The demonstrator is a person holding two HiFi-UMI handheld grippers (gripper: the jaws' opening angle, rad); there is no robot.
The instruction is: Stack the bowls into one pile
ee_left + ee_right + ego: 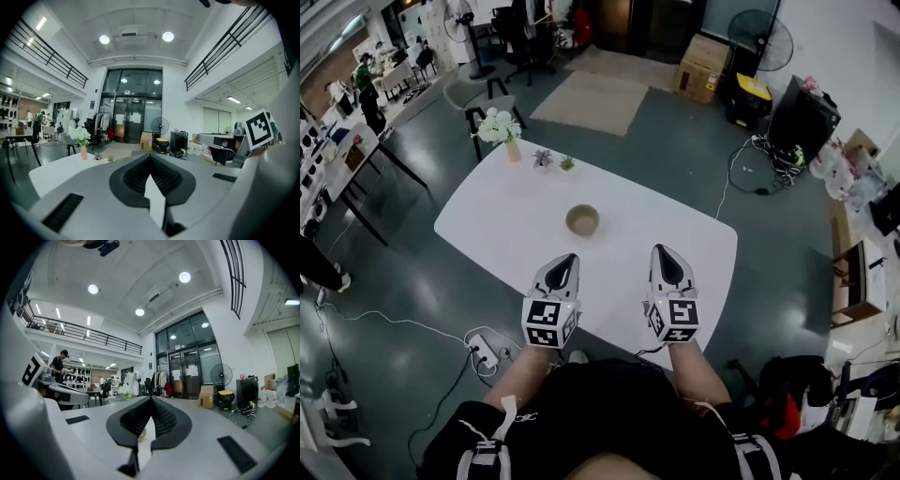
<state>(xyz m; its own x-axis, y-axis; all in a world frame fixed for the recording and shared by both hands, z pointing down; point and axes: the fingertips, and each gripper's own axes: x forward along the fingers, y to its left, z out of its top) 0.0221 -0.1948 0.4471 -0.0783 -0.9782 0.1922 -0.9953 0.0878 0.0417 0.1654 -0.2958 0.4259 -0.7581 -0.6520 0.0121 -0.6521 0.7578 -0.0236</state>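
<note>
1. The tan round bowl [582, 220] sat upright, mouth up, near the middle of the white rounded table [487, 220]. From the head view I could not tell whether it was a single bowl or several already nested. No other loose bowl showed on the table.
2. Key relation: the bowl lay on the far side of both grippers, in the gap between their lines and offset to the left. It was almost straight ahead of the left gripper [567, 262] and far-left of the right gripper [664, 255], so I judged the left one nearer.
3. Being round, the bowl had no long axis to line up with. Only the rim approach would matter.
4. Left gripper: jaws pressed together with nothing between them in the left gripper view. It was apart from the bowl, over the near part of the table.
5. Right gripper: jaws likewise clenched and empty. A sliver of the bowl [142, 432] showed low between them in the right gripper view, ahead and well clear of the tips.
6. My judgement: either gripper would have to open before taking a rim. With one pile visible, the stacking looked done or nearly done.
7. Further out: a pink vase of white flowers [501, 131] and two small potted plants [544, 157] stood at the far-left table edge, well clear of the bowl.
</note>
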